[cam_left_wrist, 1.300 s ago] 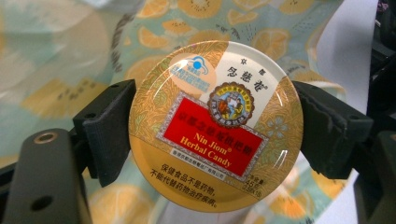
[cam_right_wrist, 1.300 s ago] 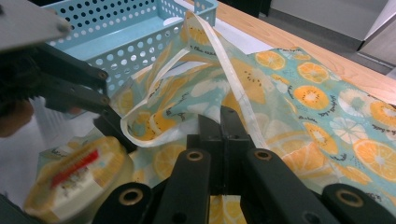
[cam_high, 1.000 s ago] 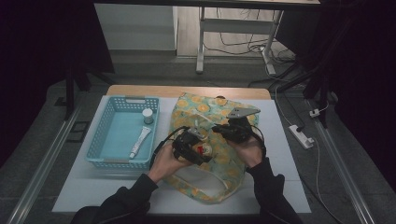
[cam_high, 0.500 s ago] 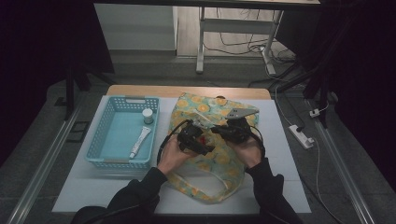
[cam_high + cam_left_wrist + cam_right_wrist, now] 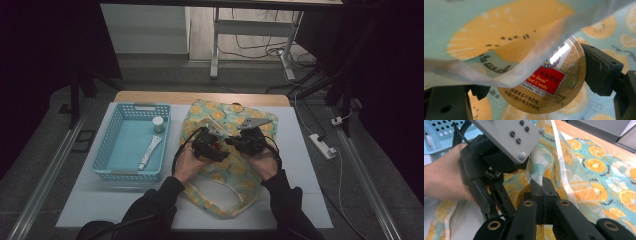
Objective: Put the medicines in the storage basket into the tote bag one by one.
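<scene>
Spanning a wooden table (image 5: pixel 150 96), white mat (image 5: pixel 310 165); grey floor (image 5: pixel 45 150), dark surroundings.

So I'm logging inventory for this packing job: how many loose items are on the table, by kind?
Bag with citrus print: 1
Blue basket: 1
Round candy tin, held in the left gripper: 1
White tube in the basket: 1
Small white-capped jar in the basket: 1
Total: 5

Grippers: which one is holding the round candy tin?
The left gripper: the gold candy tin sits between its jaws. The right gripper pinches the bag's fabric instead.
</scene>
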Tool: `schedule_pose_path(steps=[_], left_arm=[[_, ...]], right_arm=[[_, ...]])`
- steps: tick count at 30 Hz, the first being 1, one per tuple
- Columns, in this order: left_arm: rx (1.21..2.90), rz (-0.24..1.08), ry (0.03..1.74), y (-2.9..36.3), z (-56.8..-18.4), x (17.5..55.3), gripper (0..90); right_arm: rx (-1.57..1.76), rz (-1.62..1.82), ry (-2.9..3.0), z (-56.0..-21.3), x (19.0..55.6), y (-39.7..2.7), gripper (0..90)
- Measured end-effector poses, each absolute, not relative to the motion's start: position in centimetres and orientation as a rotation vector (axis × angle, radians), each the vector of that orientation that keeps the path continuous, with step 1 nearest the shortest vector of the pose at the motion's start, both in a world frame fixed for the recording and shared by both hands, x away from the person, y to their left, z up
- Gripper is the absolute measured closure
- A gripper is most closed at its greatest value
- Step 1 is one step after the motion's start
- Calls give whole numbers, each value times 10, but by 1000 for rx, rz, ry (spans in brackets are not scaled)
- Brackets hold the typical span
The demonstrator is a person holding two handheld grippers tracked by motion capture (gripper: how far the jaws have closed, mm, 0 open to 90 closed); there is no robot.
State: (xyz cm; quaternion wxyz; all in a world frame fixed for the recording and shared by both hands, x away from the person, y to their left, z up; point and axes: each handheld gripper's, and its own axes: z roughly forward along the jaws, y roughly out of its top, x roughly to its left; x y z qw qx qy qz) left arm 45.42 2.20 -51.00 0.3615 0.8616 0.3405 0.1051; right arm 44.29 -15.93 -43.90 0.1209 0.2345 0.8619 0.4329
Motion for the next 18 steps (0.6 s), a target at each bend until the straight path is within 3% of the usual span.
schedule_pose_path(steps=[11, 18], left_arm=[[2256, 286, 896, 12, -521, 464, 191], [2245, 278, 886, 11, -517, 459, 94]], right_arm=[[704, 1239, 2519, -444, 446, -160, 900], [705, 1240, 2512, -443, 447, -162, 900]])
